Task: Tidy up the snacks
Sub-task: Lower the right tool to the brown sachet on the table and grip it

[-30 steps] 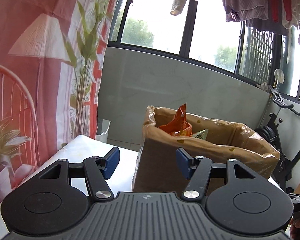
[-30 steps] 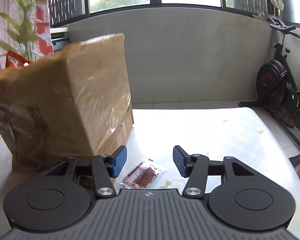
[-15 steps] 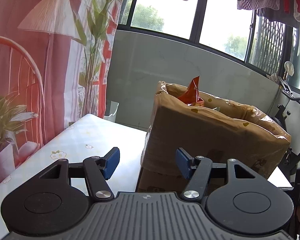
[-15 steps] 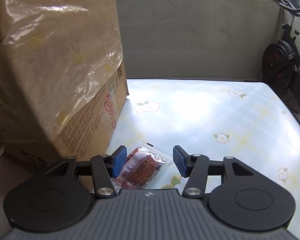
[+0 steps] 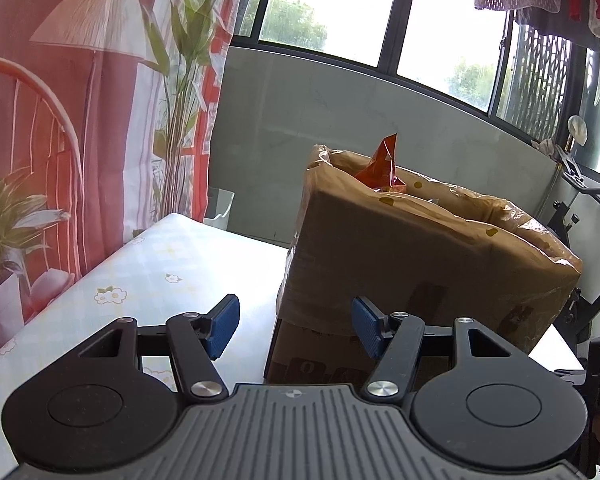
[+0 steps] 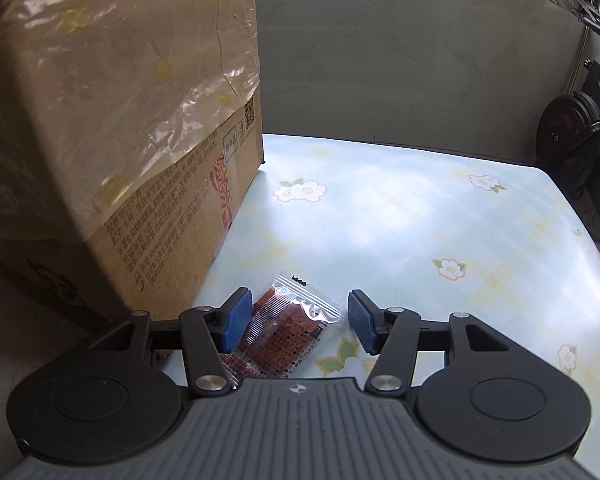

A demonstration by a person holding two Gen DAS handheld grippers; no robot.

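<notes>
A clear snack packet point(image 6: 288, 330) with dark red contents lies flat on the flowered tablecloth point(image 6: 420, 216), close to the corner of a cardboard box point(image 6: 112, 120) lined with a brownish plastic bag. My right gripper point(image 6: 300, 324) hovers just above the packet, open; the packet lies below the gap, nearer the left blue pad point(image 6: 236, 322), which hides part of it. In the left wrist view the same box point(image 5: 412, 260) stands ahead with a red snack bag point(image 5: 382, 162) sticking out of its top. My left gripper point(image 5: 294, 330) is open and empty, short of the box.
A printed curtain point(image 5: 80, 100) hangs along the table's left side, with a white bin point(image 5: 220, 208) on the floor behind. An exercise bike point(image 6: 580, 136) stands beyond the table's right edge. A grey wall and windows close the far side.
My right gripper dropped toward the table and closed in on the packet, which now lies between the pads. The left wrist view shifted, so the box now sits farther right in it.
</notes>
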